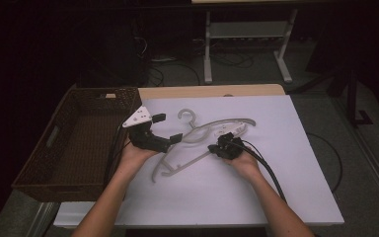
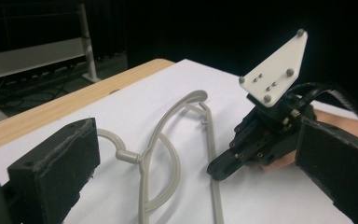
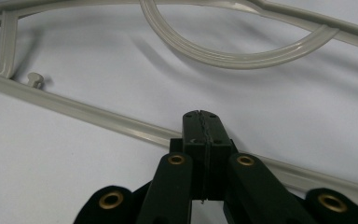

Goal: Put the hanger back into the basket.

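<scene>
A: From the high view, where does your hanger [image 1: 197, 138] lie?
B: Flat on the white counter [image 1: 296, 163], long axis diagonal, hook toward the far edge, basket [image 1: 54, 148] at left.
A: Left gripper view?
B: Your left tongs [image 2: 191, 168] are spread wide, hanger between.
A: Right gripper view?
B: Your right tongs [image 3: 201, 126] are pressed together, tips at the hanger's straight bar.

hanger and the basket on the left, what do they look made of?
Hanger: looks like moulded plastic, pale grey-beige with a slight sheen; the right gripper view shows ribbed, channelled bars and a small moulded peg.

Basket: seems woven wicker or rattan, dark brown and matte, with an open weave along the walls and a handle cut-out. It could be a synthetic imitation; the pictures can't settle that.
</scene>
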### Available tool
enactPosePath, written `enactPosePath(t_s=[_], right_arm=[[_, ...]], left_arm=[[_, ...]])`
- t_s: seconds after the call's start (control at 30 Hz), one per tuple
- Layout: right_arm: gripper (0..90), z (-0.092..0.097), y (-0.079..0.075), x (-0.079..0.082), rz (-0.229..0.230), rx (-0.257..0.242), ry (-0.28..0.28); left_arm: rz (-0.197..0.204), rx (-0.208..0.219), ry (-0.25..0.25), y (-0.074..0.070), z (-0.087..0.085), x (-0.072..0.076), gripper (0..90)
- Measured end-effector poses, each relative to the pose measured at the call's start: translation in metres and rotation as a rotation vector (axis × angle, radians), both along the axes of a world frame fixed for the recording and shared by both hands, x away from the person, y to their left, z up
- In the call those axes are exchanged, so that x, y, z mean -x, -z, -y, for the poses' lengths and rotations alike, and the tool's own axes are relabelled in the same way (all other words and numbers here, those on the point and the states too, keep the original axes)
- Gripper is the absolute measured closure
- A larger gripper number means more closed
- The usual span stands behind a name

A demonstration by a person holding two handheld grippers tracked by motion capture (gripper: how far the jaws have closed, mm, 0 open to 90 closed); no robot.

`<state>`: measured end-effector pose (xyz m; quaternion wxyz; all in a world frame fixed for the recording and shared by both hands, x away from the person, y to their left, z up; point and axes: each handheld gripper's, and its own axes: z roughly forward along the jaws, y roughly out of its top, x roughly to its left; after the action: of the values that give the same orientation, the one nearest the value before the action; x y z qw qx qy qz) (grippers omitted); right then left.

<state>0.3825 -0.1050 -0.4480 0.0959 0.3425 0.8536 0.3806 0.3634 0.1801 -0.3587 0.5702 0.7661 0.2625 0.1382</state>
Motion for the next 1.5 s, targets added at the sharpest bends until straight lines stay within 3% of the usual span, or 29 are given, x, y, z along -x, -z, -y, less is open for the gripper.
enactPosePath(t_s=[0.17, 0.23, 0.43, 0.87, 1.17, 1.5], right_arm=[[89.4, 0.000, 0.000, 0.000, 0.000, 0.001, 0.000], [89.3, 0.000, 0.000, 0.000, -0.001, 0.001, 0.000], [89.4, 0.000, 0.000, 0.000, -0.005, 0.000, -0.001], [89.3, 0.001, 0.000, -0.001, -0.009, -0.004, -0.007], [89.3, 0.001, 0.000, -0.001, -0.017, -0.012, -0.001], [89.4, 0.002, 0.000, -0.002, -0.020, -0.014, -0.003]], left_arm=[[-0.026, -0.052, -0.001, 0.005, 0.008, -0.006, 0.0], [-0.064, -0.051, -0.001, 0.011, 0.011, -0.011, 0.0], [-0.125, -0.115, -0.018, 0.032, 0.016, -0.027, 2.4], [-0.239, -0.252, -0.065, 0.068, 0.022, -0.044, 15.0], [-0.259, -0.350, -0.079, 0.079, 0.022, -0.049, 35.7], [-0.274, -0.375, -0.064, 0.087, 0.027, -0.052, 54.1]])
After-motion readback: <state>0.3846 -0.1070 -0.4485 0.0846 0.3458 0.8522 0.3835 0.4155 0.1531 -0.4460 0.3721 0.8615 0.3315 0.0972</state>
